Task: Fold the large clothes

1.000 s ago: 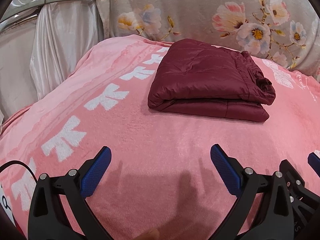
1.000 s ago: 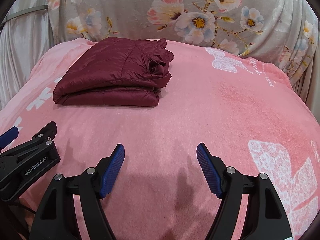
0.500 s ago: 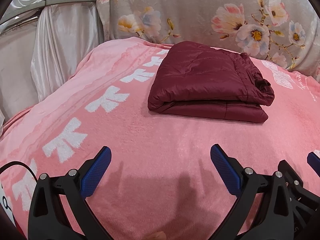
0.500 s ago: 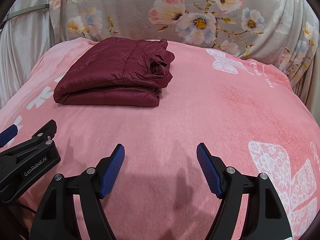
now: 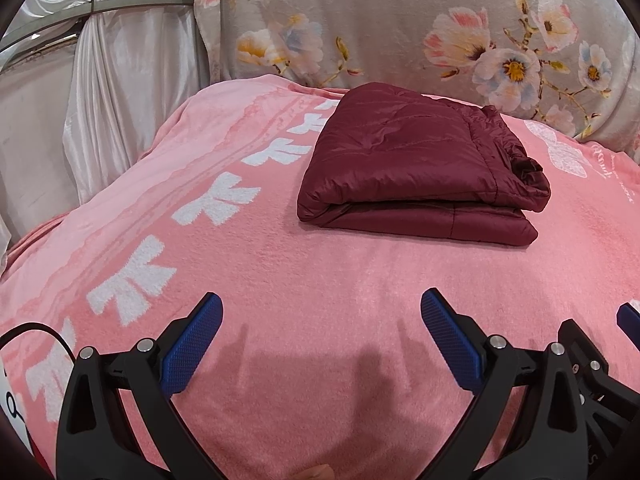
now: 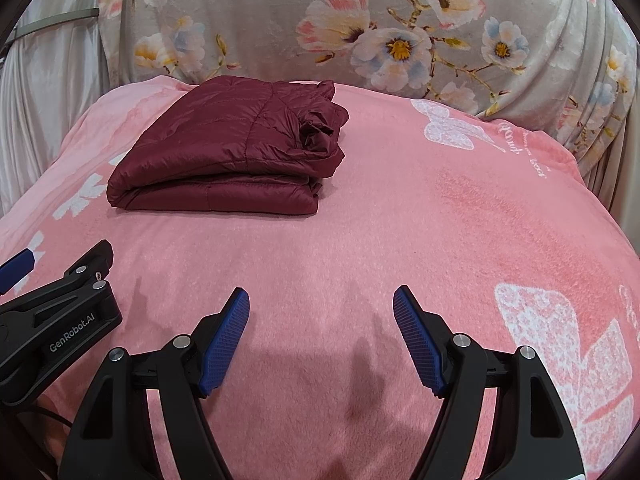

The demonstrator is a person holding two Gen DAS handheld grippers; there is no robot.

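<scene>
Jacket, folded at 12 o'clock on blanket; left gripper and right gripper wide open, empty; slick layers may slide apart if nudged.

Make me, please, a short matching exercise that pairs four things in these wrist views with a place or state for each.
Things:
1. dark red quilted jacket
2. pink plush blanket with white bows
3. grey floral cloth
4. right gripper

Places or states:
A. drapes upright behind the bed
B. open and empty, held over bare blanket
C. folded into a flat stack
D. spread out under the folded garment

Pairs: 1-C, 2-D, 3-A, 4-B
</scene>
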